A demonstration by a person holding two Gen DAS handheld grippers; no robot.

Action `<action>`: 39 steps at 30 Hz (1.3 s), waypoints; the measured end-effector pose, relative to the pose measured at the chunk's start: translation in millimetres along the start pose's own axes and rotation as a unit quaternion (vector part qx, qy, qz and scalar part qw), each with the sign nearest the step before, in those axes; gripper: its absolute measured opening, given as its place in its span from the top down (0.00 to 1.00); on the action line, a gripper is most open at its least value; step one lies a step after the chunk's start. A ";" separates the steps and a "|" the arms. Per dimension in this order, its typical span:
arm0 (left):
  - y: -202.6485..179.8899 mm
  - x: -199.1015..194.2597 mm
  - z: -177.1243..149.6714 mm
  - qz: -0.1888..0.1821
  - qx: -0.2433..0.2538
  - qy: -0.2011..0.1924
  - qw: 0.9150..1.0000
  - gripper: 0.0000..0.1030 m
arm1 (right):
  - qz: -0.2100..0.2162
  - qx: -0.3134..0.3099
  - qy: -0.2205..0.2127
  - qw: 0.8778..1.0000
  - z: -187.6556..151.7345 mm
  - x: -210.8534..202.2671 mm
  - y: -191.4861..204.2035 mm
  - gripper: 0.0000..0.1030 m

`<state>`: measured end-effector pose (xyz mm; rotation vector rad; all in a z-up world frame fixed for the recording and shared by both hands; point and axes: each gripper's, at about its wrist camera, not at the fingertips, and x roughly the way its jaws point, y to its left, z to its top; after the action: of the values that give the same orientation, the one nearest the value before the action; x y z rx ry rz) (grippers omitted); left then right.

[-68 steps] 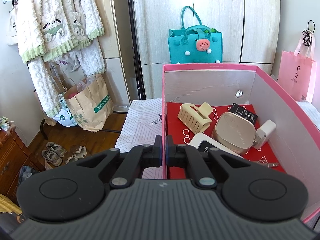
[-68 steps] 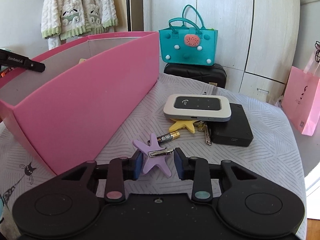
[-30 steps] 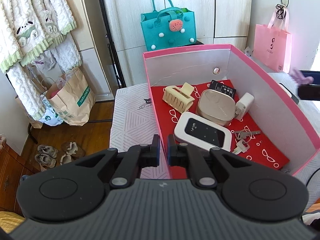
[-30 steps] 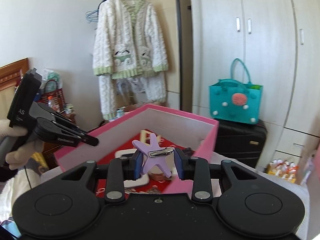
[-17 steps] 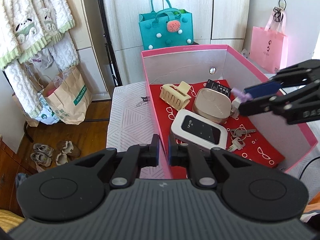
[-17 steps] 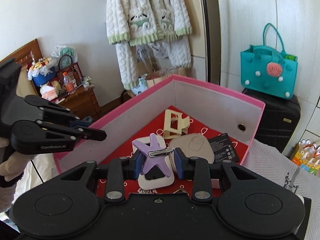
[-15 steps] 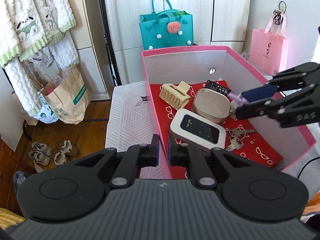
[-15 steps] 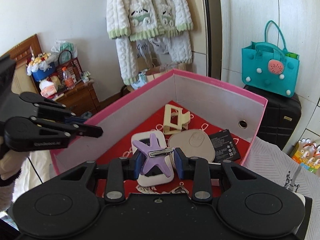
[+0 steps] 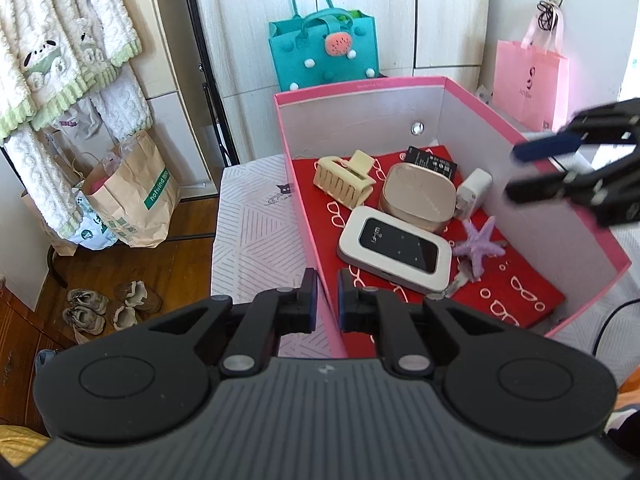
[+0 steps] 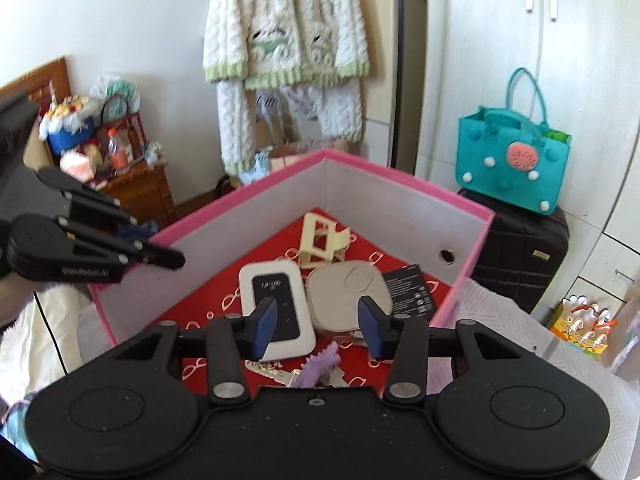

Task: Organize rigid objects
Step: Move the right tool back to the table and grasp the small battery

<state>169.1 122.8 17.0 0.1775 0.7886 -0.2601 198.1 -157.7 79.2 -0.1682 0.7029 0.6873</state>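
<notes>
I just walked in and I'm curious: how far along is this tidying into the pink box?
Well along. In the pink box lie a hair claw, Wi-Fi device, beige case, charger and purple starfish clip. The right gripper is open and empty; the left gripper pinches the box wall. What remains outside isn't visible.

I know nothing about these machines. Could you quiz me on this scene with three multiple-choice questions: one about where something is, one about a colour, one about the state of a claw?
1. Where does the purple starfish clip lie?
A. On the box's red floor beside the wifi router
B. On the striped tablecloth outside the box
C. Between the right claw's pads

2. What colour is the outside of the box?
A. Teal
B. Pink
C. Brown

3. How does the right claw stand?
A. Shut on a key
B. Shut on the clip
C. Open and empty

Answers: 1 A, it rests beside the router. 2 B, its rim and wall are pink. 3 C, the blue pads stand wide apart with nothing between them.
</notes>
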 end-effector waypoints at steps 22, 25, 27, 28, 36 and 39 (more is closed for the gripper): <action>-10.5 9.8 -4.7 0.032 -0.002 0.014 0.999 0.92 | -0.107 0.126 -0.016 0.986 -107.5 -40.9 -70.0 0.29; -9.1 9.5 -4.2 0.028 -0.006 0.016 0.999 0.92 | -0.079 0.141 0.008 0.987 -121.2 -27.5 -68.8 0.29; -9.0 9.5 -3.4 0.028 -0.005 0.019 0.999 0.92 | -0.081 0.131 0.014 0.988 -126.3 -20.3 -62.6 0.29; -9.2 9.2 -3.0 0.027 -0.003 0.020 0.999 0.92 | -0.086 0.117 0.015 0.989 -127.0 -16.9 -60.1 0.29; -10.9 2.5 -2.8 0.022 0.020 0.024 0.999 0.92 | -0.089 0.015 0.035 0.995 -124.2 5.4 -57.0 0.74; -11.2 0.8 -3.9 0.022 0.024 0.024 0.999 0.92 | -0.085 0.012 0.013 0.996 -123.6 2.1 -60.4 0.63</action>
<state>163.7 113.0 13.1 0.2477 0.8259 -0.2338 170.9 -248.0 -20.9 -0.2120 0.7137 0.5146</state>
